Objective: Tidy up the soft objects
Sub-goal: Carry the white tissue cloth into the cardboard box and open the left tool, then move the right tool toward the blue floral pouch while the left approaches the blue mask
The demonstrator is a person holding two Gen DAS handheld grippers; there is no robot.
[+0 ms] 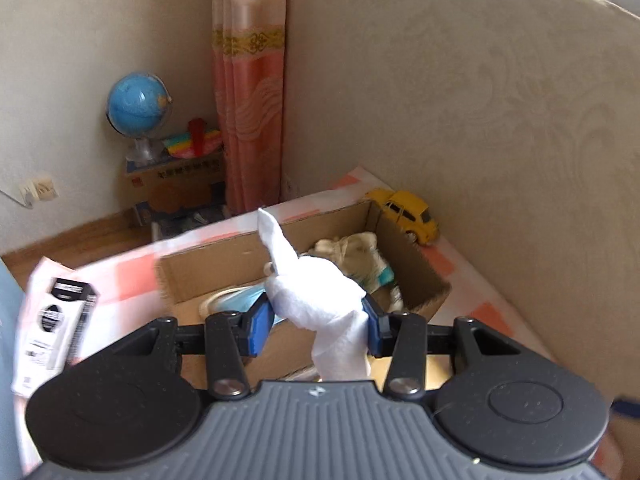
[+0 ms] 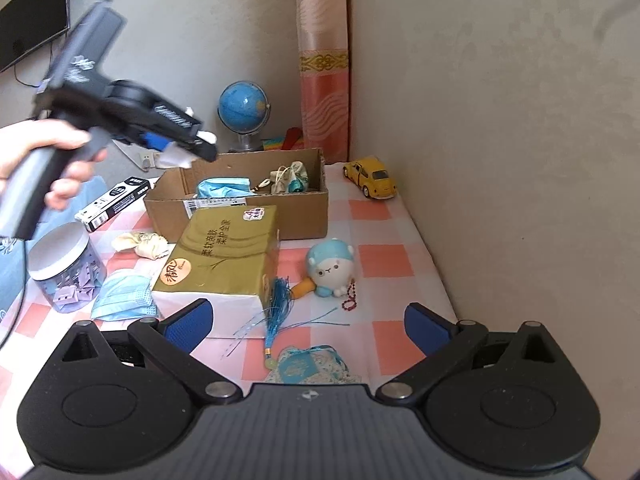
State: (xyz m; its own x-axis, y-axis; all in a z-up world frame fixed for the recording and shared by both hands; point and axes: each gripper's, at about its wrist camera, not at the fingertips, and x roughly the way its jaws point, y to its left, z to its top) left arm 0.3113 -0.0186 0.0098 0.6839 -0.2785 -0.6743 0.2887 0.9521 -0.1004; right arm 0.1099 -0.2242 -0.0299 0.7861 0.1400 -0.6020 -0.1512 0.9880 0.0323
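We hold a white tissue [image 1: 320, 296] clamped in our left tool [image 1: 318, 322], just above the cardboard box [image 1: 404, 264] at twelve o'clock; our right tool [image 2: 308, 326] hangs spread, empty.

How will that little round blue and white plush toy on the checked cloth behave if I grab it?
The plush toy looks stuffed, so it would probably squash between the tongs and weigh little. Its rounded body might roll if nudged. The red bead string beside it may drag along, if attached.
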